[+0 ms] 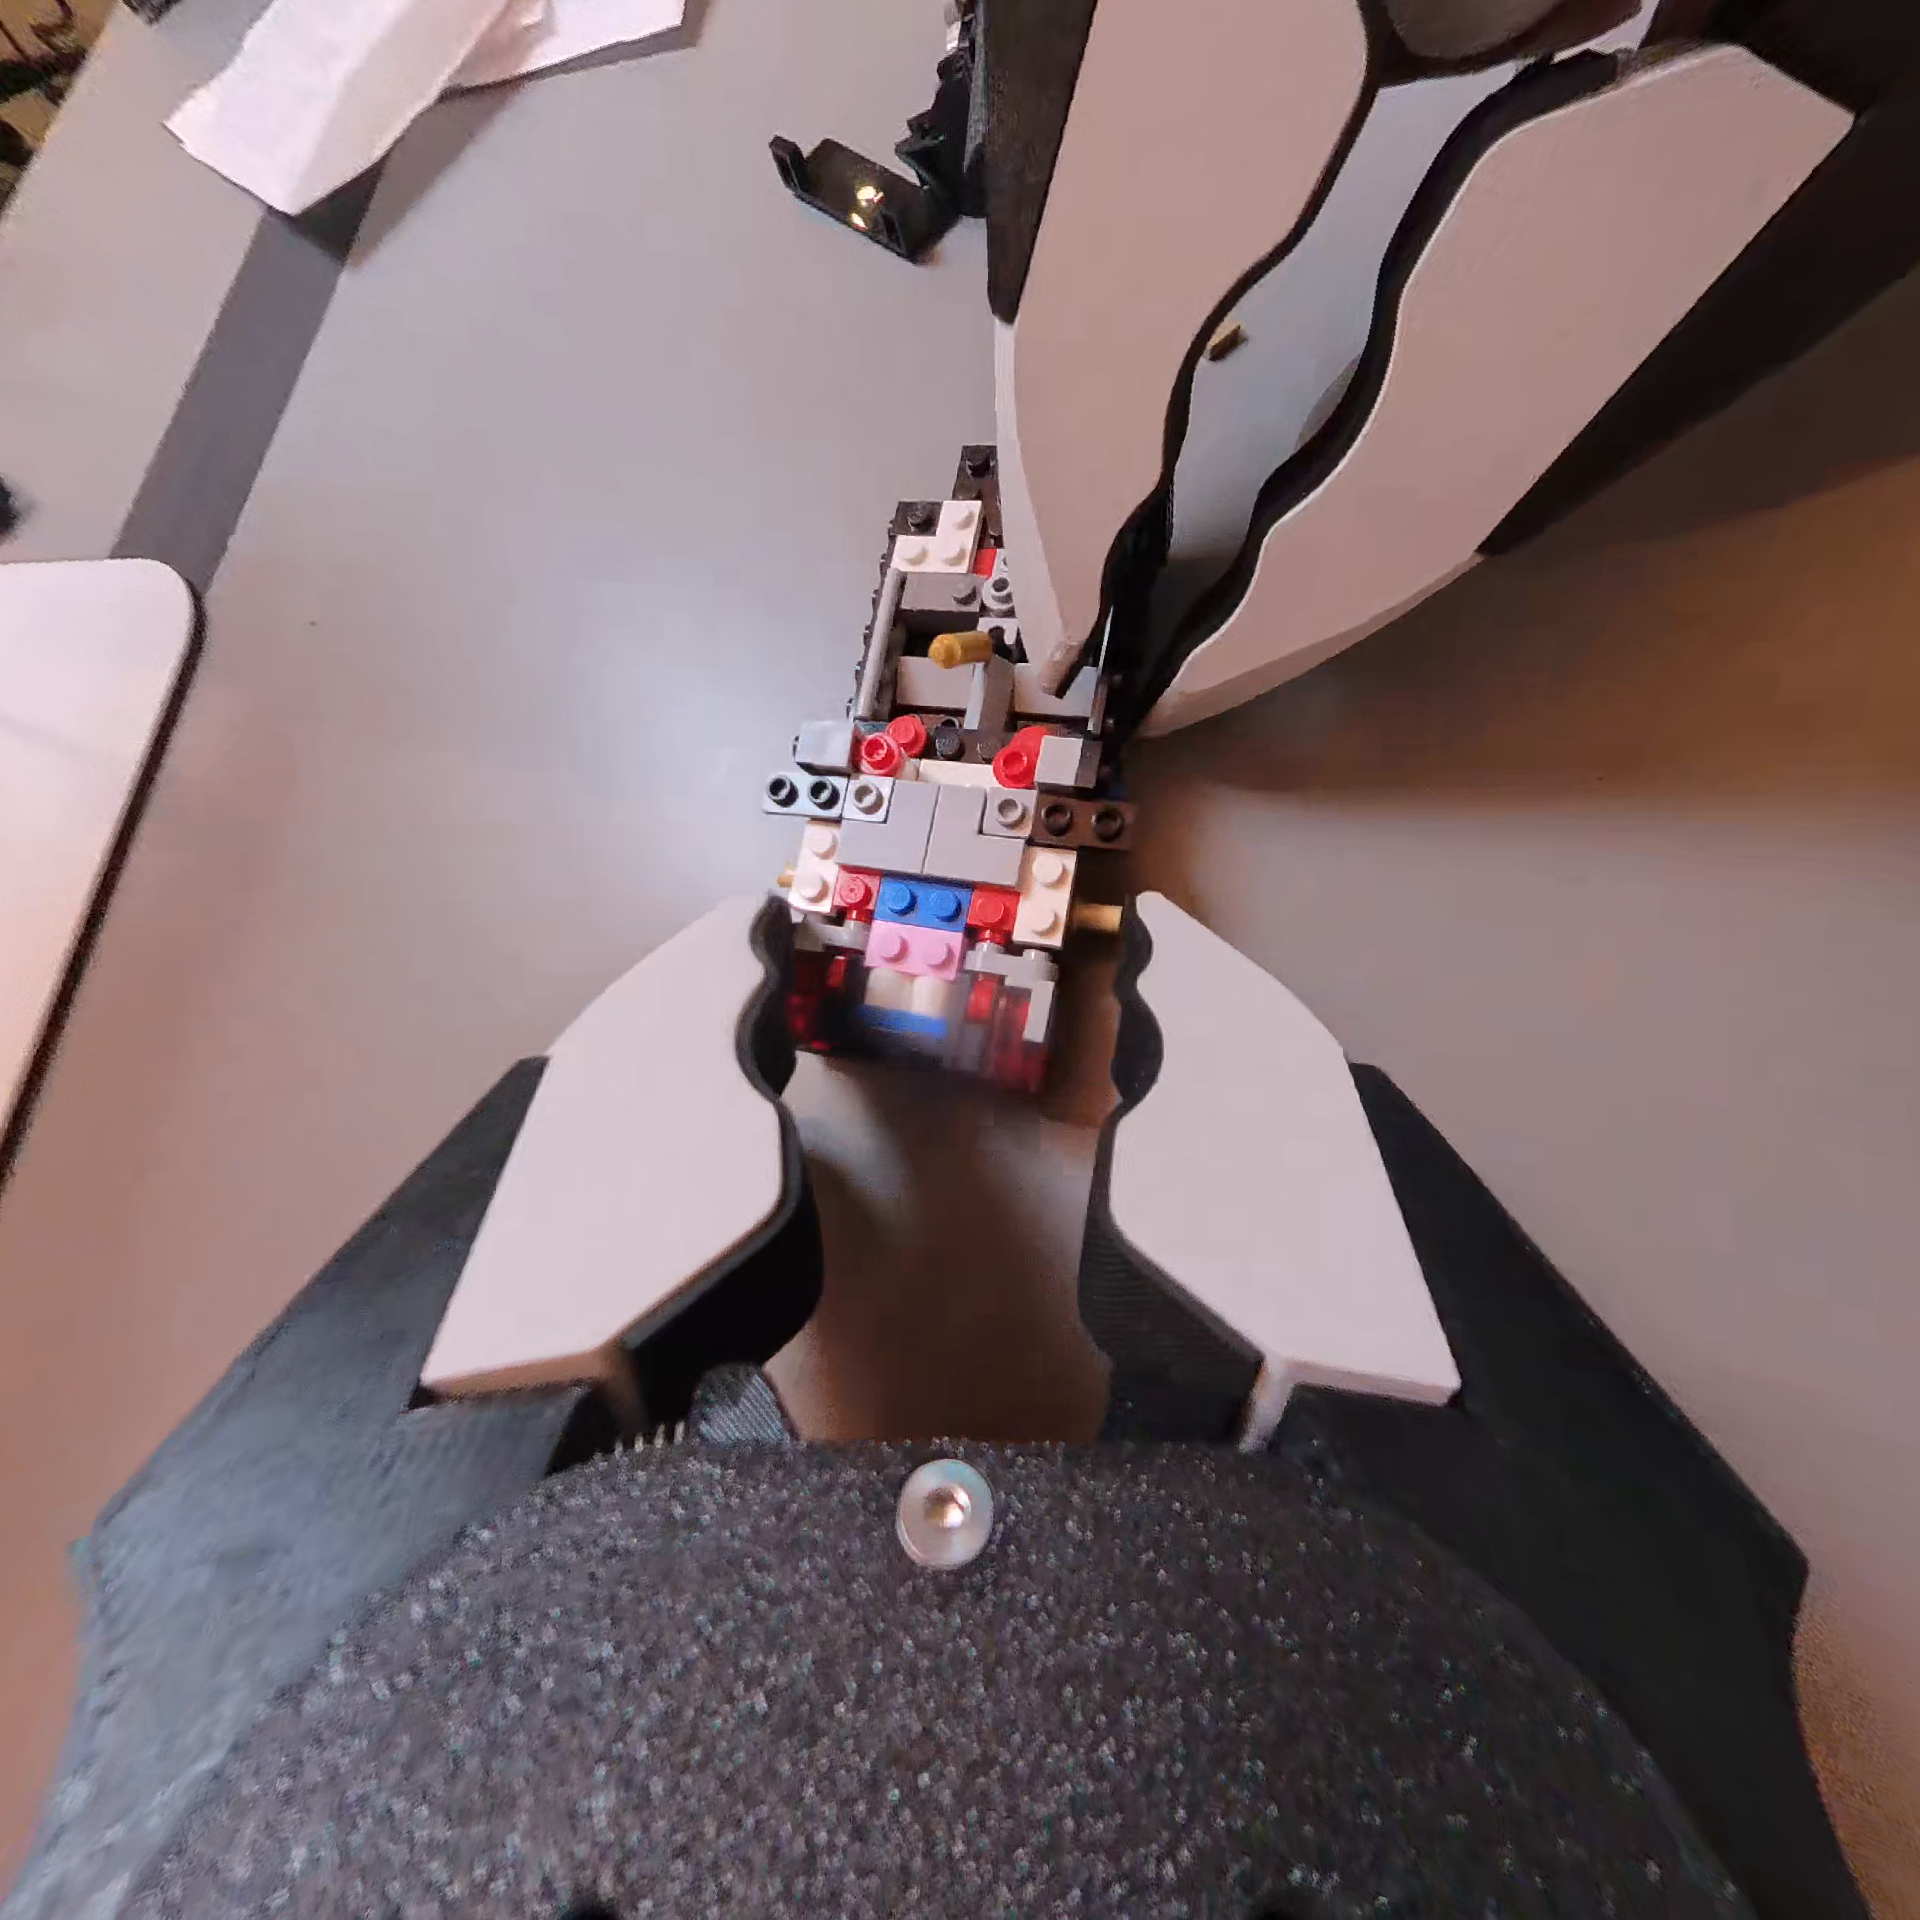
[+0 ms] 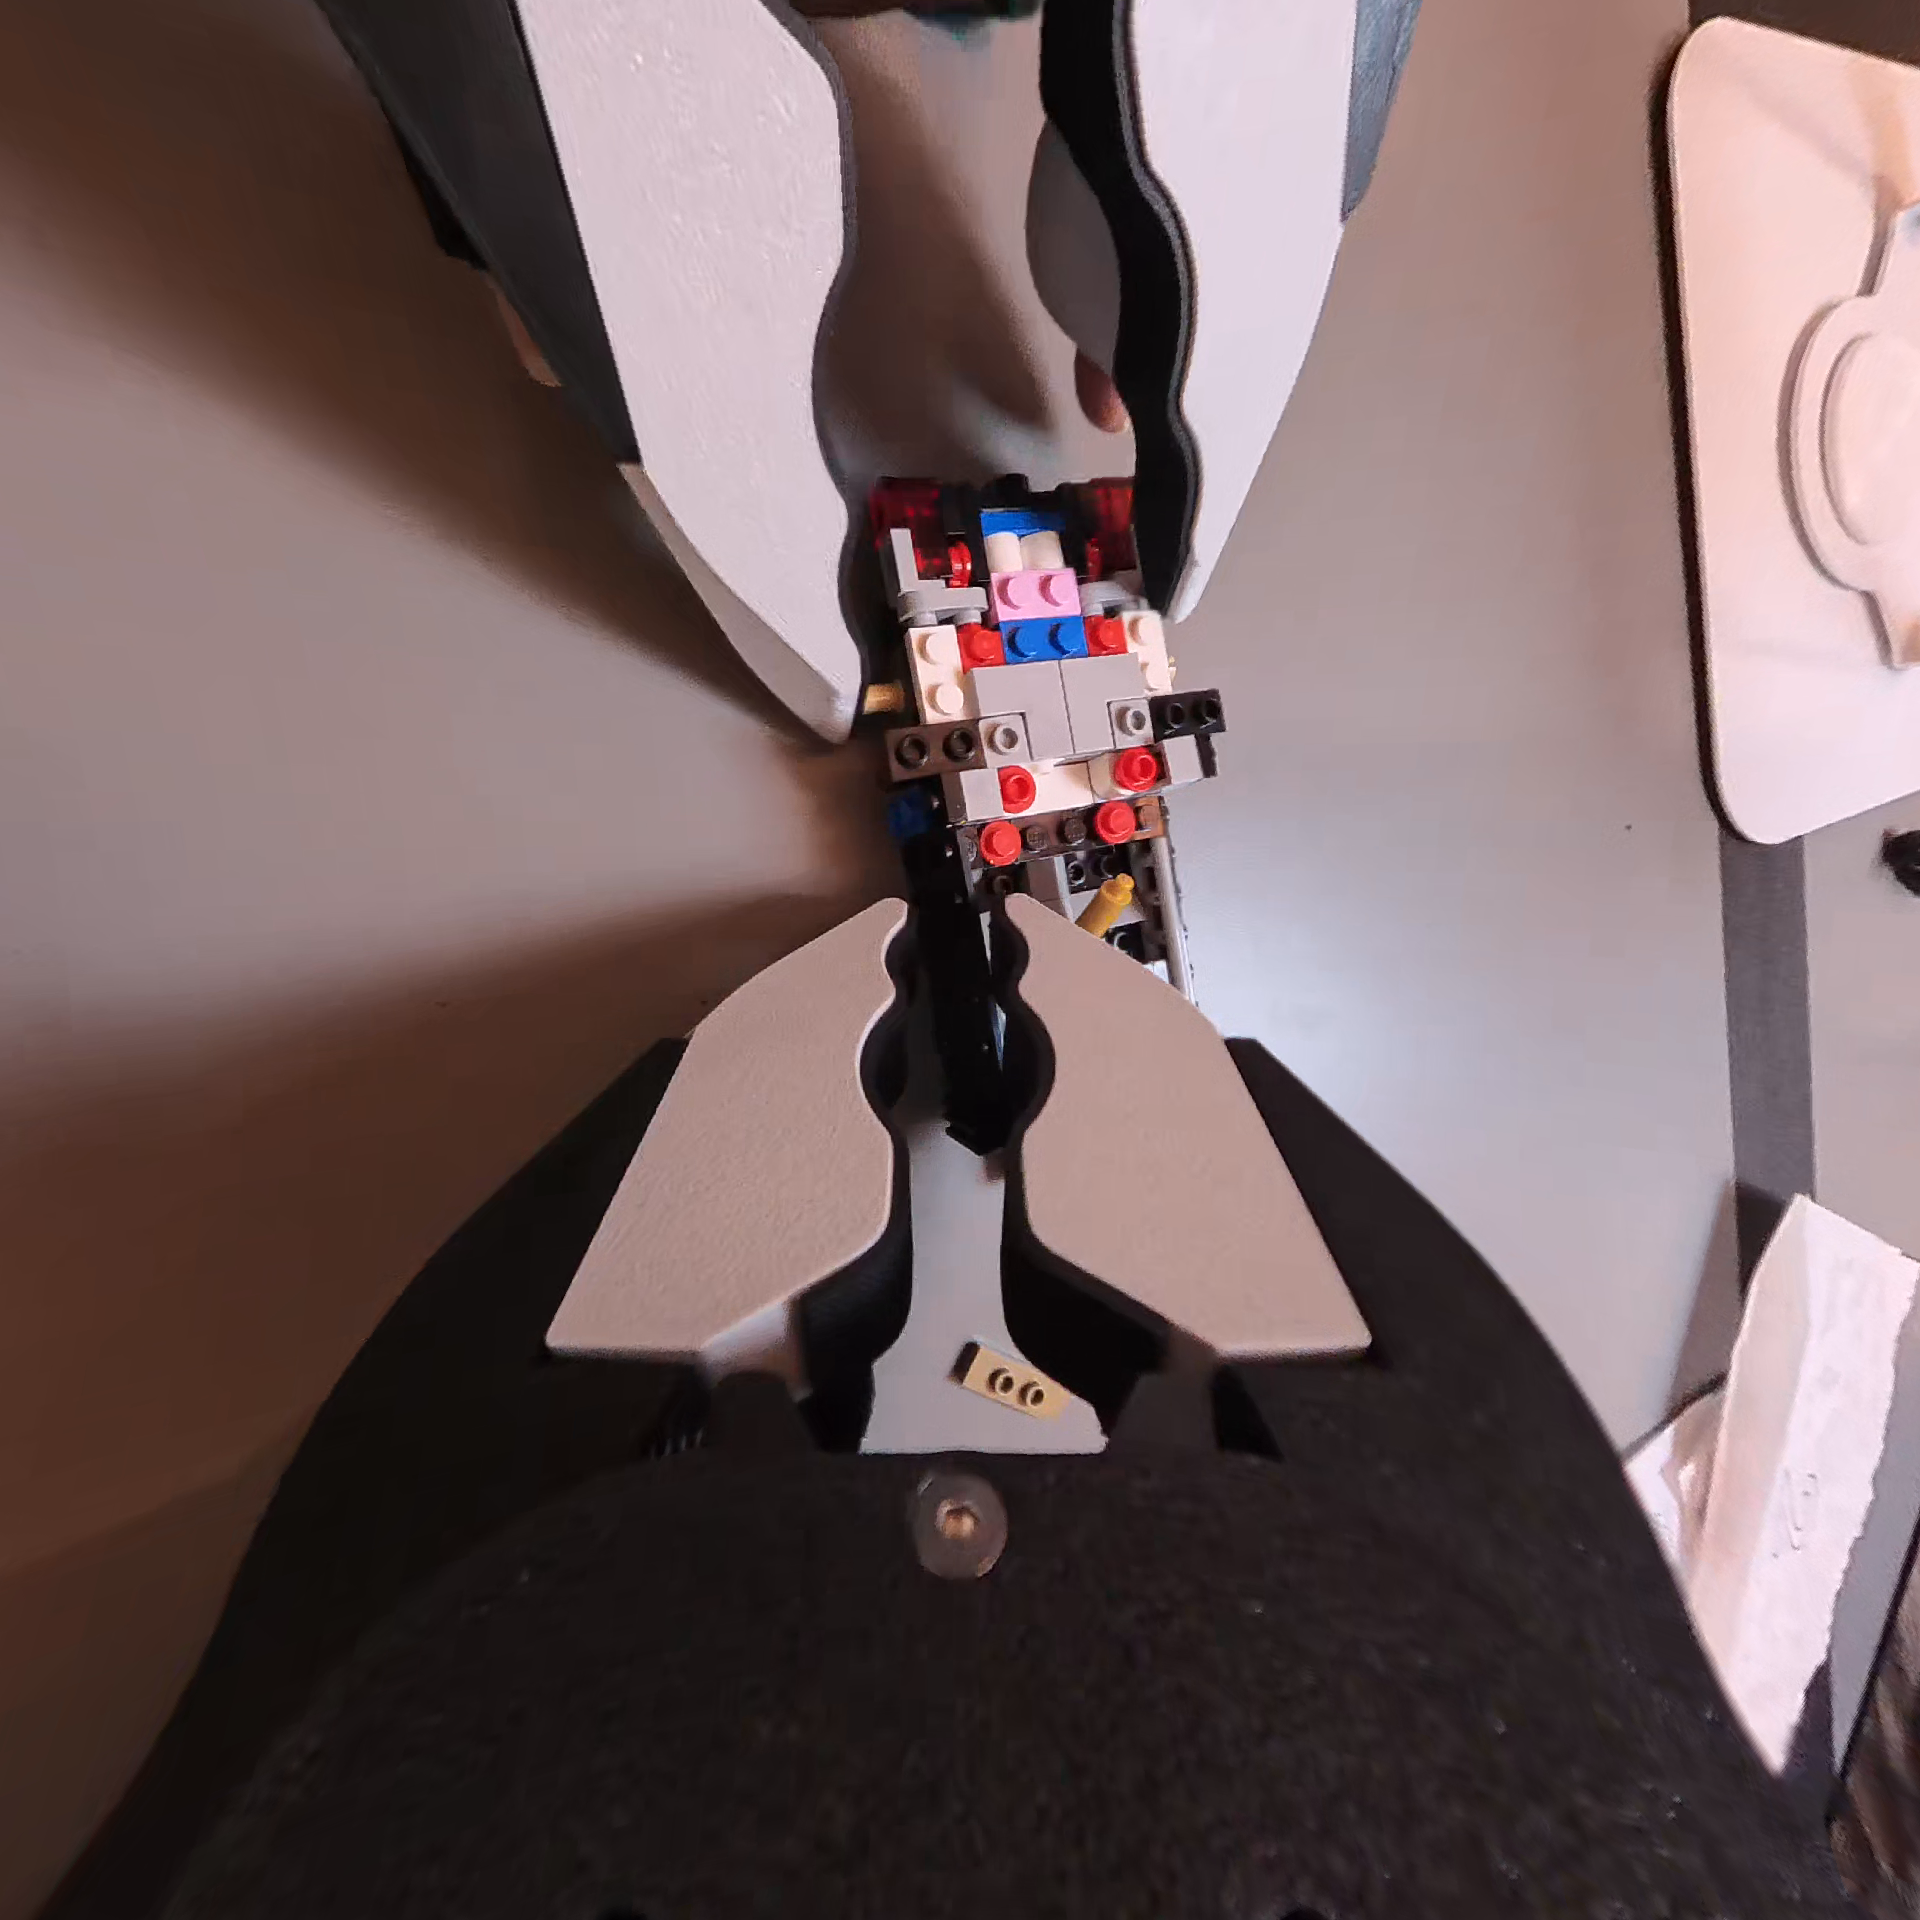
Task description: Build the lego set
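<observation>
Left wrist view: left gripper low over the grey table, fingers spread wide around the near end of a brick-built model. Left fingertip touching or nearly touching the model's red translucent corner; right fingertip just beside a small tan peg jutting from the model's side, with a gap between finger and bricks. Model lying on the table, stretching away from the camera: pink, blue and red bricks nearest, grey plates in the middle, a grey frame with a yellow pin farther off. Right gripper reaching in from the upper right, fingers nearly together, pinching a thin black piece on the model's far right side. Farther back, a small black bracket and white paper; a white board at the left edge.

Right wrist view: right gripper with fingers close together, clamped on a black strip running along the model's edge. A small tan two-stud plate lying loose on the table between the finger bases. Left gripper opposite, fingers apart on either side of the model's red-and-pink end. White board at the right, white paper below it.
</observation>
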Demonstrator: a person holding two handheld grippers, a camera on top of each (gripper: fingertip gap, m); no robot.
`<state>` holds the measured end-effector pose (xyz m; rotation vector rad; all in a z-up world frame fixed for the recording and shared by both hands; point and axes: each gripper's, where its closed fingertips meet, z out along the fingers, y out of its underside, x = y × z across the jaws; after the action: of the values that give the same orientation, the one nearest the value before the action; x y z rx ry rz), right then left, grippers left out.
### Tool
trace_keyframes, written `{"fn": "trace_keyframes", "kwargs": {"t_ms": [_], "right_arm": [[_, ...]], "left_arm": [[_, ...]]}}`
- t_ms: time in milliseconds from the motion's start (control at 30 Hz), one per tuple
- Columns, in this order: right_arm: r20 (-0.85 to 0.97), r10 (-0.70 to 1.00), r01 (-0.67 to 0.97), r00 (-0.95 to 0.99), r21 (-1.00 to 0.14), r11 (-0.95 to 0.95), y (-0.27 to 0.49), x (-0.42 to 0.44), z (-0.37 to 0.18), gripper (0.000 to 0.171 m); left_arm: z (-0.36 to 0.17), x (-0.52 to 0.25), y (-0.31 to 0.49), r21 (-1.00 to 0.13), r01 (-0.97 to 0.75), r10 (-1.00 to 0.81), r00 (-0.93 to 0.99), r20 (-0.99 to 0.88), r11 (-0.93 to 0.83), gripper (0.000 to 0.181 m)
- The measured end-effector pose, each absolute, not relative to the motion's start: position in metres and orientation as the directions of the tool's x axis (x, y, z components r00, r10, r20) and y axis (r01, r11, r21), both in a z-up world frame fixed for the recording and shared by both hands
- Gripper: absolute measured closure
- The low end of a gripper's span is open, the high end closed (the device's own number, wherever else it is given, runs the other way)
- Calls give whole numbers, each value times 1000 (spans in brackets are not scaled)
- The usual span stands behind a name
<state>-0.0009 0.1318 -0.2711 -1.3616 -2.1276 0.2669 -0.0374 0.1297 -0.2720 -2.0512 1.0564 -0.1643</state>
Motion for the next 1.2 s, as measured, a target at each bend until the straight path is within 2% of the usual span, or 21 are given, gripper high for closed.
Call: {"fn": "trace_keyframes", "kwargs": {"t_ms": [167, 367, 633, 733, 800, 933, 1000, 1067, 1200], "right_arm": [[465, 821, 708, -331, -454, 542, 126, -5, -270, 160], [656, 658, 600, -368, -373, 708, 120, -12, -268, 158], [477, 825, 636, -302, -545, 547, 116, -9, -266, 158], [415, 854, 645, -314, -567, 513, 115, -8, -266, 159], [393, 859, 648, -327, -569, 507, 113, -8, -266, 162], [375, 852, 643, -365, -560, 522, 108, -9, -267, 164], [390, 842, 635, -372, -554, 538, 107, -10, -267, 164], [434, 820, 621, -373, -540, 568, 108, -10, -267, 164], [608, 684, 585, -403, -404, 704, 109, -13, -266, 164]], "left_arm": [[-272, -41, 124, -677, -647, -730, 641, -235, -350, 122], [-273, -48, 118, -670, -642, -728, 650, -217, -373, 122], [-273, -50, 113, -666, -649, -740, 638, -212, -369, 122], [-274, -52, 110, -648, -665, -752, 625, -210, -372, 122], [-273, -51, 109, -646, -670, -761, 615, -206, -366, 116], [-273, -43, 114, -682, -642, -764, 617, -187, -351, 108], [-272, -44, 120, -688, -637, -748, 631, -208, -346, 118], [-272, -46, 120, -689, -635, -745, 634, -207, -348, 119], [-272, -49, 120, -675, -638, -730, 649, -214, -369, 119]]}}
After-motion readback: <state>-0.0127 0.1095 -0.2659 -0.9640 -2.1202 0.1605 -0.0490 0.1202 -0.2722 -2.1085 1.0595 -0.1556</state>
